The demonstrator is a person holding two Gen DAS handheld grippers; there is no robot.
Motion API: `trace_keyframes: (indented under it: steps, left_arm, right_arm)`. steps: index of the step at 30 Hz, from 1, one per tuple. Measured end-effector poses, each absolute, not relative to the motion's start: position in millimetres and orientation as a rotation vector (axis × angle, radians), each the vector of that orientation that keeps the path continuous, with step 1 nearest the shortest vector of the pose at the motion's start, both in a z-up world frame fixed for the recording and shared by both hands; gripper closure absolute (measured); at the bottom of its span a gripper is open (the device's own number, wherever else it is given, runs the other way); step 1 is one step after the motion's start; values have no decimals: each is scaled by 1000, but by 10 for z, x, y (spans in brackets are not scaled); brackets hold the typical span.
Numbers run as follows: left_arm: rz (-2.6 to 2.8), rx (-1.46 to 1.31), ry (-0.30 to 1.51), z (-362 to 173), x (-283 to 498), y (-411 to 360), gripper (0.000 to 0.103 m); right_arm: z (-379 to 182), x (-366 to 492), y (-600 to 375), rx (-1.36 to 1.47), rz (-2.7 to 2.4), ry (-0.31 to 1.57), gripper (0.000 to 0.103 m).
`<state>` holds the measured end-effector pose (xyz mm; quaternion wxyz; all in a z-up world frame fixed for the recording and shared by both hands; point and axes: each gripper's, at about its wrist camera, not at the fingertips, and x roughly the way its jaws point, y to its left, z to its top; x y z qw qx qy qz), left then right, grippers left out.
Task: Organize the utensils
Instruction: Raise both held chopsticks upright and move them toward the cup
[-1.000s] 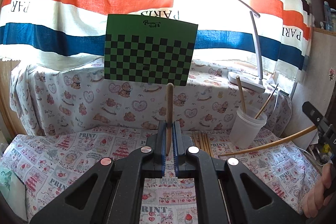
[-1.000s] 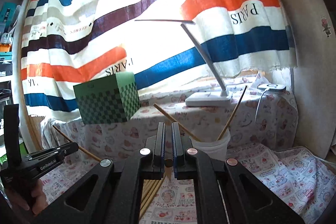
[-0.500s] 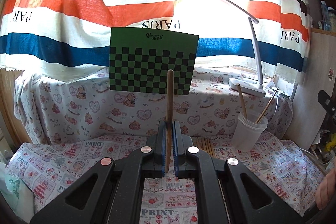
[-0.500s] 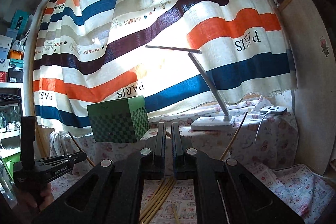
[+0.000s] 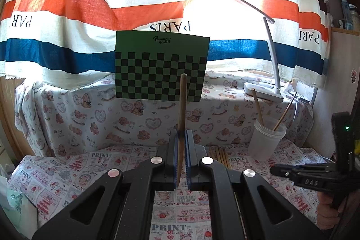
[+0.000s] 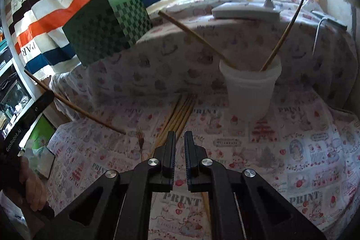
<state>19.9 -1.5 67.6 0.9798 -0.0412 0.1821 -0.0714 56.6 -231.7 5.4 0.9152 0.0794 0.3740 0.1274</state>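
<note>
Left tool [image 5: 181, 150] pinches upright chopstick [image 5: 182, 105]. Right tool [image 6: 179, 141], jaws just opening a little, empty, above chopstick pile [image 6: 180, 111].

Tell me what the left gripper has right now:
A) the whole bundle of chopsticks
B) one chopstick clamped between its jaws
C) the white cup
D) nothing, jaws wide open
B: in the left wrist view the left gripper is shut on a single chopstick that sticks up past its fingertips; the white cup stands apart on the cloth, and the other chopsticks lie beside it.
</note>
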Motion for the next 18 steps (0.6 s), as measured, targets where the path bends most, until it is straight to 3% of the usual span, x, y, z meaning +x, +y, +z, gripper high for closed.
trace_keyframes:
  steps: [2,5,10,18]
  left_arm:
    - [-142,-86,368,675,199,-15,98]
    - [-143,-90,373,673,212,2,98]
    - [-189,-146,499,520,426,78,103]
    - [-169,-96,481,477,435,36,103]
  right_arm:
    - [-121,678,-2287,166,271,848,81]
    - [-287,775,-2270,118,180,893,79]
    - [-484,894,-2240,66,180,965,78]
    - [-563,890,-2069,-45,157,987,79]
